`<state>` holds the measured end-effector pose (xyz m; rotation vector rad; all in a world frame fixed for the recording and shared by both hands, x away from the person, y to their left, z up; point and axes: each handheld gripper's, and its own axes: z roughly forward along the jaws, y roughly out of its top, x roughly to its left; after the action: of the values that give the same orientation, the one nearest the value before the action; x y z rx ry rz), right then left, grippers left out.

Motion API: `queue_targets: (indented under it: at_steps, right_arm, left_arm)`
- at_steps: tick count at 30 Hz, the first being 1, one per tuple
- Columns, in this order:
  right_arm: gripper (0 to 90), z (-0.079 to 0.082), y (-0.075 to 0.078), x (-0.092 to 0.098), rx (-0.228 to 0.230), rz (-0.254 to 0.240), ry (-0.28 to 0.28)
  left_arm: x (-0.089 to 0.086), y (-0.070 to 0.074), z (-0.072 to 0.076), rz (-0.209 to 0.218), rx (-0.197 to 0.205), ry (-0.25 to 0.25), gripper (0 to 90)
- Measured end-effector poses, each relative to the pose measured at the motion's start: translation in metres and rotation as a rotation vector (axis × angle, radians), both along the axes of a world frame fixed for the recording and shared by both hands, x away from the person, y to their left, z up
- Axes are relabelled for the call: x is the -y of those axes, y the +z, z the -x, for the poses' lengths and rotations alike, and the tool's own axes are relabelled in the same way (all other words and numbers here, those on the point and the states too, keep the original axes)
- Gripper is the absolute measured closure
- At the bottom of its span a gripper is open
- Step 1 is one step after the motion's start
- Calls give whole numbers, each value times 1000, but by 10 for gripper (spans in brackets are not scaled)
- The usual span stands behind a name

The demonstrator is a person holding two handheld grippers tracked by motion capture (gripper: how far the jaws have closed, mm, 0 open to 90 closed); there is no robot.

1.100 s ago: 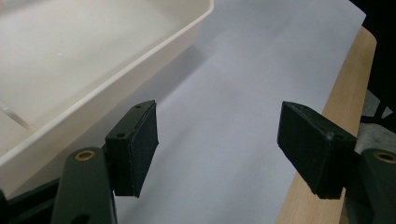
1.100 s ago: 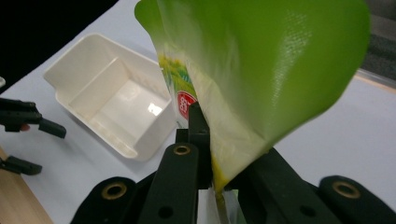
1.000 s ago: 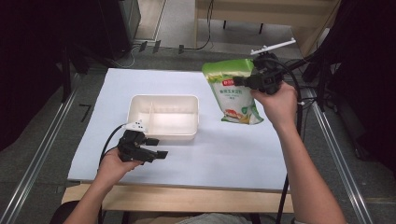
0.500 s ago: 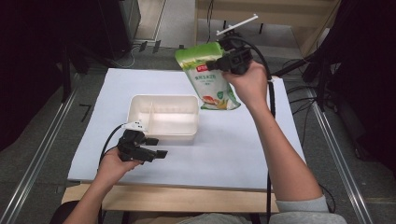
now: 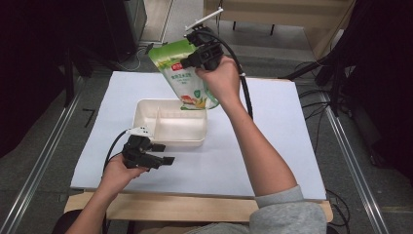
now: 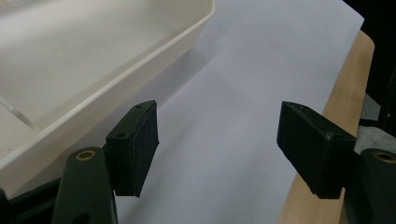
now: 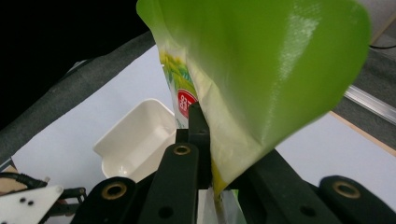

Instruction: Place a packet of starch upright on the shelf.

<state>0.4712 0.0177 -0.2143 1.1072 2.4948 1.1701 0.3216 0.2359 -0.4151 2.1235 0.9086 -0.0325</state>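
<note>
**Green pouch held above the white tray**

The right gripper (image 5: pixel 191 59) is clamped on the green pouch (image 5: pixel 182 73), pinching it near its upper end, so the pouch hangs tilted over the far edge of the white tray (image 5: pixel 146 109). The tray sits on the white sheet (image 5: pixel 292 126) covering the worktop, toward its left side. The left gripper (image 5: pixel 163 153) rests near the sheet's front left corner, just beside the tray's near wall, jaws spread apart with nothing between them.
</note>
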Motion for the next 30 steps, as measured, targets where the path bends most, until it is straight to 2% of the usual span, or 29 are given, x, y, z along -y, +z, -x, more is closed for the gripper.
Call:
queue_targets:
  at_steps: [1,5,6,9,10,11,14,18,19,20,21,22,24,25,28,30]
  right_arm:
    - [884,0,0,0,0,0,0]
    - [885,-3,-7,-20,-5,-19,16]
    - [885,-4,-13,-28,-13,-35,23]
    - [884,-5,-21,-37,-22,-45,33]
    - [884,-5,-31,-44,-26,-58,50]
    - [884,-5,-31,-44,-26,-58,50]
    - [880,-5,-50,-50,-46,-58,71]
    - [877,-5,-86,-55,-81,9,75]
    - [875,-5,-95,-55,-93,30,71]
    - [875,-7,-108,-49,-75,7,55]
    - [875,-7,-108,-49,-75,7,55]
    - [872,-11,-112,-39,-104,-44,45]
    - [870,-12,-112,-36,-110,-44,41]
    - [860,-14,-112,-31,-106,-23,39]
    - [847,-15,-112,-27,-110,-11,33]
    - [815,-18,-114,-18,-110,-10,18]
  left_arm:
    - [0,0,0,0,0,0,304]
    - [0,0,0,-4,0,2,304]
    - [-1,1,0,-2,1,2,305]
    - [-2,1,0,3,0,2,304]
    - [-3,2,0,5,1,8,305]
    - [-3,2,0,5,1,8,305]
    - [-4,2,0,9,1,21,305]
    - [-3,2,0,6,4,20,306]
    - [-3,2,0,3,5,17,306]
    - [-3,1,0,4,7,15,307]
    - [-3,1,0,4,5,13,307]
    - [-2,1,0,4,3,12,307]
    - [-2,1,0,-1,7,8,307]
    - [-2,1,0,-4,4,6,307]
    - [-2,2,0,-9,7,9,307]
    - [-3,2,0,4,6,16,308]
